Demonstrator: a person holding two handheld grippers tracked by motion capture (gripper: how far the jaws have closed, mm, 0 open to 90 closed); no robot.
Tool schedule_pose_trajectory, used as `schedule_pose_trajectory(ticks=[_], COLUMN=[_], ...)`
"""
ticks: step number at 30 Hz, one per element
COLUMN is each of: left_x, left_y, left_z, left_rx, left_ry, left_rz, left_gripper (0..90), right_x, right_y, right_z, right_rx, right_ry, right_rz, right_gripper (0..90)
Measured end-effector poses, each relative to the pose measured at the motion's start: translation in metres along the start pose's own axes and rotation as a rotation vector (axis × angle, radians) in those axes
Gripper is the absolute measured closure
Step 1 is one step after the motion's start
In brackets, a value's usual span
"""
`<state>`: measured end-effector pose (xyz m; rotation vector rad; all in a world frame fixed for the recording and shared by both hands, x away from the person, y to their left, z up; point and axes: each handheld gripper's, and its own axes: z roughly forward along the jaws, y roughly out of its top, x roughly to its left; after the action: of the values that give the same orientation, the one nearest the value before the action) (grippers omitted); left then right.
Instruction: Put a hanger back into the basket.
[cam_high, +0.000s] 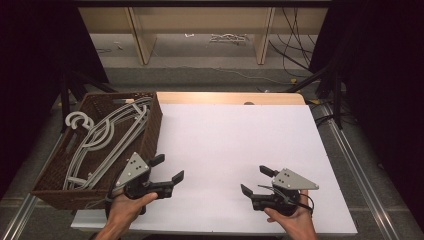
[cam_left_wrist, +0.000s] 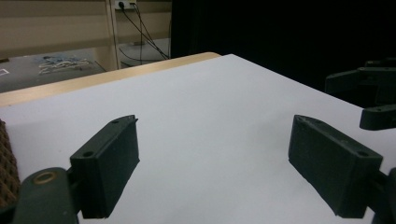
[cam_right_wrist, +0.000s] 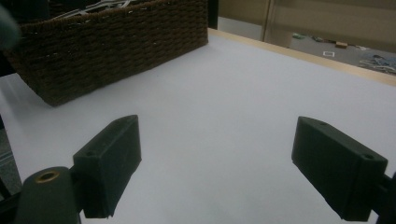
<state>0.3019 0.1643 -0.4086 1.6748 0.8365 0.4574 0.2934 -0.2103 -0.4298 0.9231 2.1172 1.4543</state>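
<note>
Both grippers idle, nothing held.
Grey plastic hangers (cam_high: 107, 137) lie in the dark woven wicker basket (cam_high: 152, 131), frame left, long axes running bottom-left to top-right. Left gripper (cam_high: 167, 169), jaws spread, sits beside it; right gripper (cam_high: 255, 181), also spread, is well apart on the white table (cam_high: 235, 140).
</note>
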Motion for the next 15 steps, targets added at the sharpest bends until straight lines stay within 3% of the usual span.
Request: schedule_pose_trajectory(ticks=[7,9,12,15], left_x=[-0.003,-0.002,-0.001,0.0], left_y=[-0.017,-0.02,-0.024,-0.028], left_z=[-0.002,-0.002,-0.004,-0.004], left_rx=[-0.002,0.009,0.016,0.001], left_ry=[-0.012,-0.003,-0.001,0.003], left_rz=[0.016,0.066,0.053,0.064], left_gripper=[15.7,15.7,15.7,15.7], right_x=[0.002,0.004,0.006,0.008], right_y=[-0.002,-0.003,-0.005,-0.006], right_z=[-0.004,-0.004,-0.006,-0.008], right_rx=[-0.011,-0.022,-0.022,-0.02], right_ry=[-0.001,0.004,0.007,0.006], right_rz=[0.011,0.023,0.024,0.027], right_gripper=[16.5,16.5,16.4,16.4])
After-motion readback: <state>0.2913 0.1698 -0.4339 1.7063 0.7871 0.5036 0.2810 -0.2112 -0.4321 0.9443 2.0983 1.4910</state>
